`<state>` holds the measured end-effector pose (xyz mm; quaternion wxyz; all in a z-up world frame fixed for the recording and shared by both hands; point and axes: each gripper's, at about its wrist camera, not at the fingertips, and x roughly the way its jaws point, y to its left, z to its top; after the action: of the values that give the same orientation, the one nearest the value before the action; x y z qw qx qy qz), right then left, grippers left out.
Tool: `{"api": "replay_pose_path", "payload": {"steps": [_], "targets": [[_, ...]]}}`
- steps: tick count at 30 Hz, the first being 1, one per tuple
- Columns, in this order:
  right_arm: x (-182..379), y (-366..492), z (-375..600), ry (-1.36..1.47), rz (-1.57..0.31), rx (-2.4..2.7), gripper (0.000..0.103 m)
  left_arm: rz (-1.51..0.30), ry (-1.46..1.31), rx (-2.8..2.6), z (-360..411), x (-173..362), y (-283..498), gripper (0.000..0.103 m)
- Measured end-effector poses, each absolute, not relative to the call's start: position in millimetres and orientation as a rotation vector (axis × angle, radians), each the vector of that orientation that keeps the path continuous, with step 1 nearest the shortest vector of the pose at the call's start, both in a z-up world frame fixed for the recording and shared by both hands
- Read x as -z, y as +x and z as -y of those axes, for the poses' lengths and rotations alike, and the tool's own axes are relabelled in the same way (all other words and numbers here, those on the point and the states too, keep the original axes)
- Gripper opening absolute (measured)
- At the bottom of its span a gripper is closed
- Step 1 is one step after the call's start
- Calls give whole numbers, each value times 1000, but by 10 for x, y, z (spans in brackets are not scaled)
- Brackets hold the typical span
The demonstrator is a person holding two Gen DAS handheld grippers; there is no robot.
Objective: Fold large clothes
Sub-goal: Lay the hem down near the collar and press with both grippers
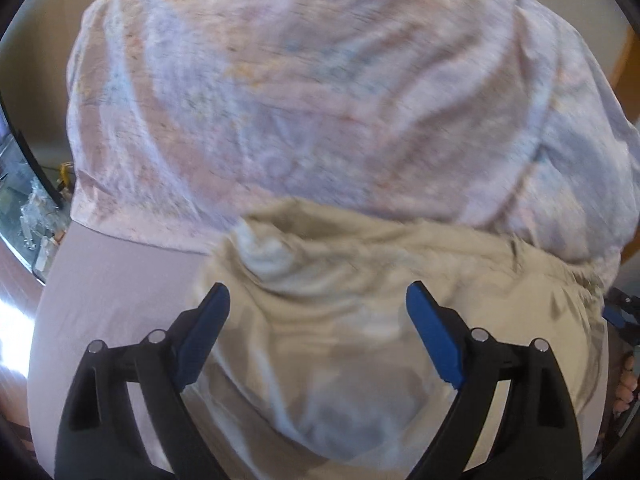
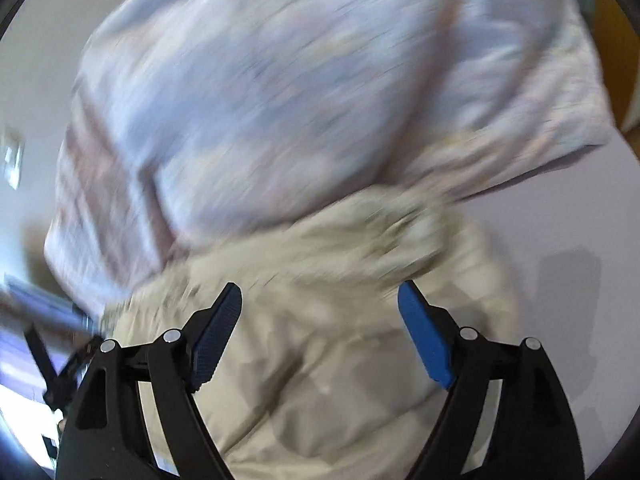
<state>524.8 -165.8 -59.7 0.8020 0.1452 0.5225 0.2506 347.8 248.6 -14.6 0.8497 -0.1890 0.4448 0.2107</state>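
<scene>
A crumpled beige garment (image 1: 340,320) lies on a pale lilac surface (image 1: 112,300), partly under a large pale pink and lilac patterned cloth (image 1: 312,100) behind it. My left gripper (image 1: 318,300) is open just above the beige garment, jaws wide apart and empty. In the right wrist view, which is motion-blurred, the beige garment (image 2: 328,340) and the patterned cloth (image 2: 280,100) show again. My right gripper (image 2: 320,300) is open over the beige garment and holds nothing.
The lilac surface (image 2: 560,220) extends to the right of the garments. A dark-framed glass cabinet (image 1: 24,200) stands at far left. The other gripper (image 1: 620,316) and a hand show at the right edge. A wooden panel (image 2: 612,40) is at upper right.
</scene>
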Motion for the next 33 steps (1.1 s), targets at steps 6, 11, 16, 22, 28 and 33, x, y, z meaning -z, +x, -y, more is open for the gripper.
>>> {"api": "replay_pose_path", "payload": {"steps": [6,11,16,22,28,33], "targets": [[740,5137,919,123,-1205,-524,52,-966,-345,-408,-2158,196,3514,90],[809,5214,719,88,-1176,-513,11,-963,-311,-407,-2042,230,3561,90],[720,5348,541,61,-1107,-471,4,-963,-301,-411,-2005,261,3605,90],[748,5545,338,25,-1067,-388,3,-957,-289,-422,-2009,266,3632,91],[813,5478,274,24,-1089,-403,13,-959,-278,-440,-2046,327,3635,93],[606,5278,700,39,-1034,-416,58,-983,-280,-466,-2126,452,3675,94]]}}
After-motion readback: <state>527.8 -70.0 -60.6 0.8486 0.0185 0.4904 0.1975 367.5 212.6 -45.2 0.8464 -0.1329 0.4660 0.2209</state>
